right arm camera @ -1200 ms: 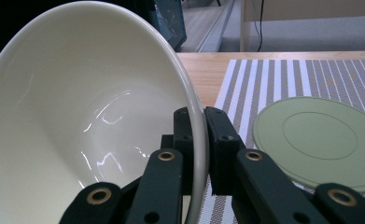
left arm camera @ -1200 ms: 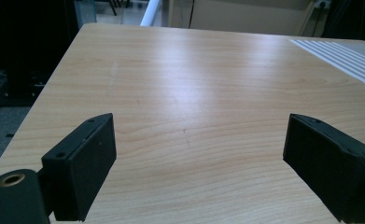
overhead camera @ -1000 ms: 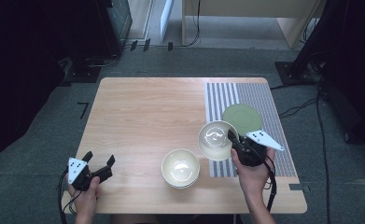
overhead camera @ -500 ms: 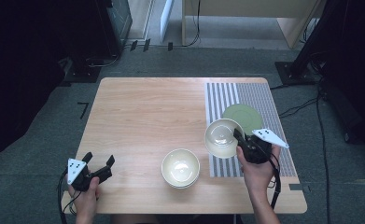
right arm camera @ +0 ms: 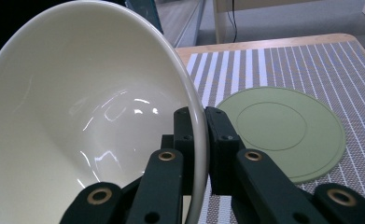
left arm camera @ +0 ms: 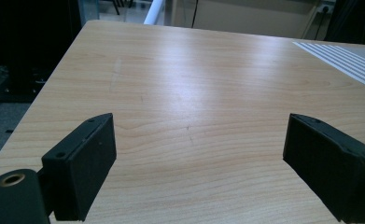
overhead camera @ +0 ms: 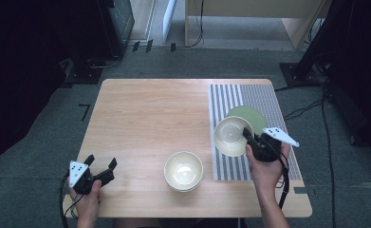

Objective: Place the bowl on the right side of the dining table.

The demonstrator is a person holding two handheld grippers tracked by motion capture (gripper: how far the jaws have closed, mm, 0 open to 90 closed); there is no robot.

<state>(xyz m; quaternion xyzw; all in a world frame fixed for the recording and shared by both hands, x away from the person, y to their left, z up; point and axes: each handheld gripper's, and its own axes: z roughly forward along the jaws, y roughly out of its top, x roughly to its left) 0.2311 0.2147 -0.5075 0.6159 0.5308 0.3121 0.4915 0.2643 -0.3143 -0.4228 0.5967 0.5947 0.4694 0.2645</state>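
A: How does the right gripper (overhead camera: 247,136) stand?

B: Its jaws are pressed onto the rim of a cream bowl (overhead camera: 231,136), one pad inside the wall and one outside. In the right gripper view the rim runs straight down between the two black jaws, and the bowl (right arm camera: 87,126) opens away to the left of them.

A: So the bowl is off the table?

B: It looks lifted and tilted in the high view, hanging from the jaw tips toward the table's middle, with the hand (overhead camera: 266,167) behind it on the near side.

A: What lies beyond the jaws?

B: A flat green round mat (right arm camera: 287,128), just to the right of them in the right gripper view, lying on a grey-and-white striped placemat (right arm camera: 311,65). From above, the bowl overlaps the green mat's (overhead camera: 247,116) near left edge.

A: Farther out?

B: A second cream bowl (overhead camera: 183,170) sits on the wooden table (overhead camera: 145,123), left of the placemat (overhead camera: 249,95) and well apart from the held one.

A: And the left gripper (overhead camera: 97,166)?

B: Spread wide over bare wood near the table's front left corner, nothing between its jaws.
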